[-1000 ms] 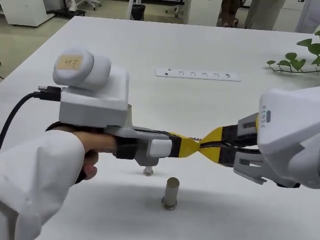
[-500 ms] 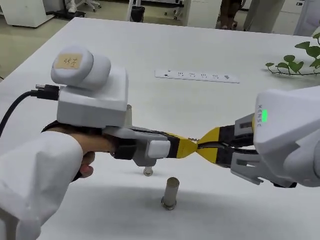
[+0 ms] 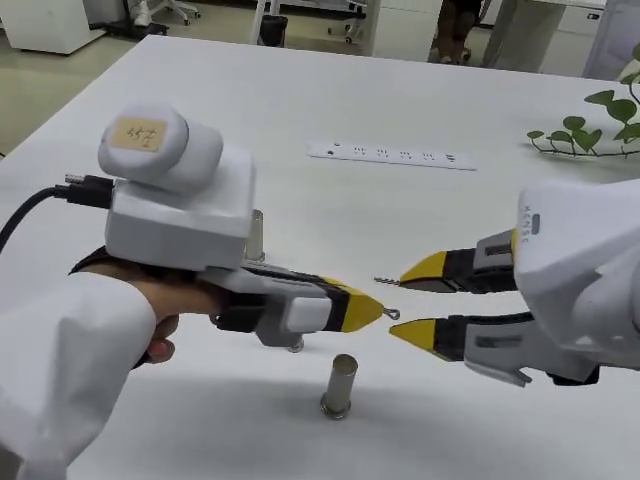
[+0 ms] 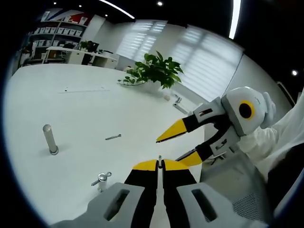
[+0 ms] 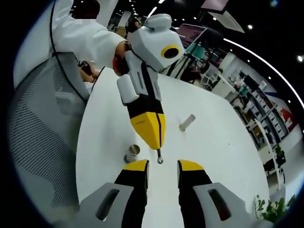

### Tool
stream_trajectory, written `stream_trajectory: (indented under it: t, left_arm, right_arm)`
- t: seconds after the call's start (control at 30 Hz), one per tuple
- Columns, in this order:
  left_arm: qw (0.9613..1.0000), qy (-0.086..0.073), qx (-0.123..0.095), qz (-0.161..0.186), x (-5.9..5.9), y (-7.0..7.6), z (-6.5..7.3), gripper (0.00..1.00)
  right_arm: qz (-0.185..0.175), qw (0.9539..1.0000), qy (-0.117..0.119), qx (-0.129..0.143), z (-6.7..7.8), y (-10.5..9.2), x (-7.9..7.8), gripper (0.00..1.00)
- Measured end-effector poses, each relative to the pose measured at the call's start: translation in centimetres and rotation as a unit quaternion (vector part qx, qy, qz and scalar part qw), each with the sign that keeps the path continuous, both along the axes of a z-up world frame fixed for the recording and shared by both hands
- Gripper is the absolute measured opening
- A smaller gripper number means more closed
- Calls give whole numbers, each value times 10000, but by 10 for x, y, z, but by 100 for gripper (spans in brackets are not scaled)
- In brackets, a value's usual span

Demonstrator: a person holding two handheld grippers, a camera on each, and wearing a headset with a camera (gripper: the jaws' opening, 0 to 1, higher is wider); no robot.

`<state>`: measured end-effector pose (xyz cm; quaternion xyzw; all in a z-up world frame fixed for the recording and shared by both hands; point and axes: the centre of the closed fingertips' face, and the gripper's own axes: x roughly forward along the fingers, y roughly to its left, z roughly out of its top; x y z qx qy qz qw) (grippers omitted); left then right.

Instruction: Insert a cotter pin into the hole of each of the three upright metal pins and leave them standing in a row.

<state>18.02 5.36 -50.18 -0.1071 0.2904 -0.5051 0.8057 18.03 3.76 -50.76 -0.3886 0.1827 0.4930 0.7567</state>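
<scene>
My left gripper point(image 3: 375, 312) point(image 4: 160, 164) is shut on a thin cotter pin point(image 3: 392, 314) point(image 5: 160, 158), whose loop sticks out past the yellow tips. Facing it, my right gripper point(image 3: 405, 300) point(image 5: 161, 165) stands open, its jaws just clear of the pin. On the white table point(image 3: 300, 110), one upright metal pin point(image 3: 340, 385) point(image 5: 132, 153) stands below the tips. A second metal pin point(image 3: 255, 235) point(image 4: 48, 138) stands behind the left gripper. A third, short pin point(image 3: 296, 343) point(image 4: 101, 180) under the left gripper has a cotter pin through it. A loose cotter pin point(image 4: 113, 137) lies on the table.
A white power strip point(image 3: 390, 155) lies across the far middle of the table. A potted plant point(image 3: 590, 125) point(image 4: 154, 71) sits at the far right edge. A mesh chair back point(image 5: 42, 123) is beside the table's near edge. A white sleeve point(image 3: 60, 370) covers the left arm.
The right gripper has opened and pulled a little away from the left gripper's tips. The cotter pin now stays in the left gripper alone. The left gripper dropped slightly.
</scene>
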Motion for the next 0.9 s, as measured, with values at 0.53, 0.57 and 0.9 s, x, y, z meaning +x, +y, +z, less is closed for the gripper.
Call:
stream_trajectory:
  t: [0.53,0.57,0.9]
  left_arm:
    - [9959,-793,134,-423,-7,11,7,0]
    - [9933,-1007,162,-547,-8,10,9,0]
    - [9792,-1764,55,-1004,-22,2,25,0]
  right_arm:
    - [13,9877,1248,942,-1,5,-13,20]
    - [45,9863,1329,981,-1,6,-15,20]
    - [205,9773,1731,1206,-1,14,-24,17]
